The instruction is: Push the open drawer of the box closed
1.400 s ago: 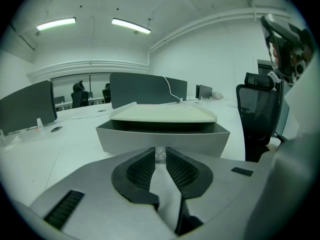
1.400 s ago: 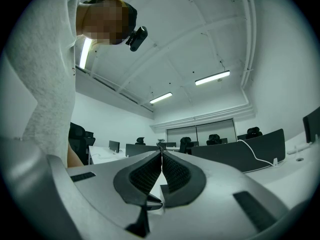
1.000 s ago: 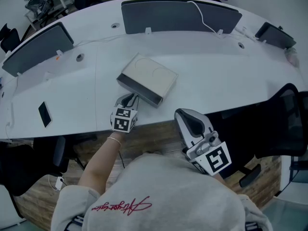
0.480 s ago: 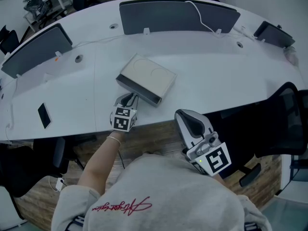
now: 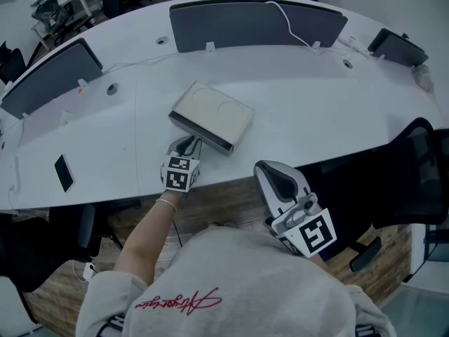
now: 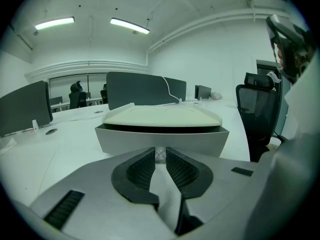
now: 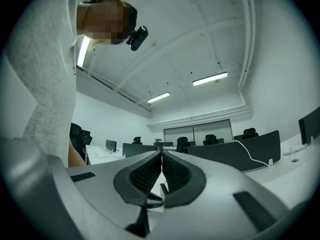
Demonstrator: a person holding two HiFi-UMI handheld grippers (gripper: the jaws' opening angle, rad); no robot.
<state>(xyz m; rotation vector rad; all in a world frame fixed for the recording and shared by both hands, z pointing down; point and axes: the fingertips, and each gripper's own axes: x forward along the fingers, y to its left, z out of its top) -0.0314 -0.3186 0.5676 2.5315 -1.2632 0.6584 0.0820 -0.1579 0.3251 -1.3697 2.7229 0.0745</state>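
Risk, skew: we judge that a push off the drawer's [image 6: 125, 139] middle could slew the whole box [image 5: 214, 114] across the smooth counter [image 5: 316, 104] instead of seating the drawer.
Risk, slide: nothing braces the box from behind, so a hard shove may drive it away from us.
Risk, knob: if our tongs let go late, the knob [image 6: 160, 155] could get twisted or tugged.
Box: near the counter's front edge, turned at an angle, its drawer out a little towards us under the pale lid.
Left tongs [image 5: 188, 144]: narrow, and they look pinched on the small clear knob at the middle of the drawer front.
Left hand: forearm stretched forward, tongs tipped gently down.
Right tongs [image 5: 277, 174]: closed and empty, held off the counter by our body, aimed about level into the room.
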